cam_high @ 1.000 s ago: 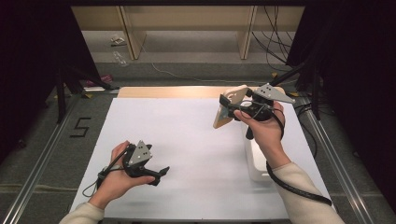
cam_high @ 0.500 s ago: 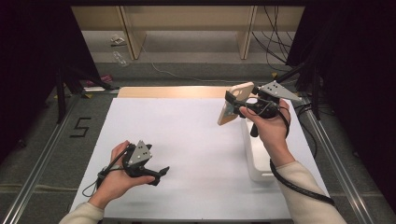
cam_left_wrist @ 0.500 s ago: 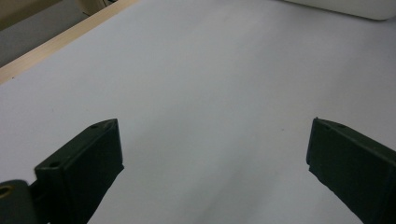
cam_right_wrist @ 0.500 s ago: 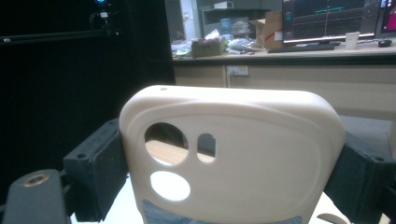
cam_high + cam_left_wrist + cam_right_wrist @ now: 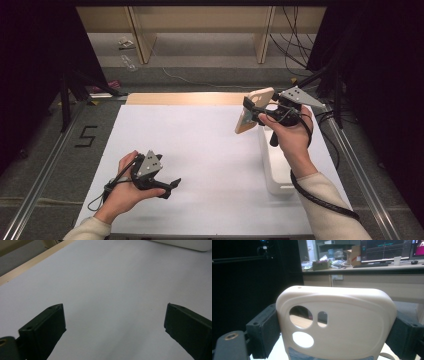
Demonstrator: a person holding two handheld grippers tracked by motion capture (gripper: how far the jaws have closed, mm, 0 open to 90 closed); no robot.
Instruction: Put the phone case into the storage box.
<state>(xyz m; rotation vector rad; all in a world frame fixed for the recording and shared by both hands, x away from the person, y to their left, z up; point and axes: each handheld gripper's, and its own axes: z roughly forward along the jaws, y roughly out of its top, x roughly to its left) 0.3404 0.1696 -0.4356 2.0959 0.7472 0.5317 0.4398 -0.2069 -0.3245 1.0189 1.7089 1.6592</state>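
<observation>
A cream phone case (image 5: 254,109) with round camera cut-outs is held up in the air at the right, above the white table sheet (image 5: 200,150). My right gripper (image 5: 252,111) is shut on the phone case (image 5: 337,325), its black jaws pressing both long sides. Low at the left, my left gripper (image 5: 172,186) rests on the sheet in the person's hand. The jaws of my left gripper (image 5: 113,327) stand wide apart with only bare white sheet between them.
A white oblong box (image 5: 275,165) lies on the sheet under the right hand. A wooden strip (image 5: 185,98) runs along the table's far edge. Metal rails (image 5: 45,165) flank the table, and cables trail at the back right.
The right hand has carried the phone case a little to the right and up, tilting it more upright. The left hand and its gripper have kept still.
</observation>
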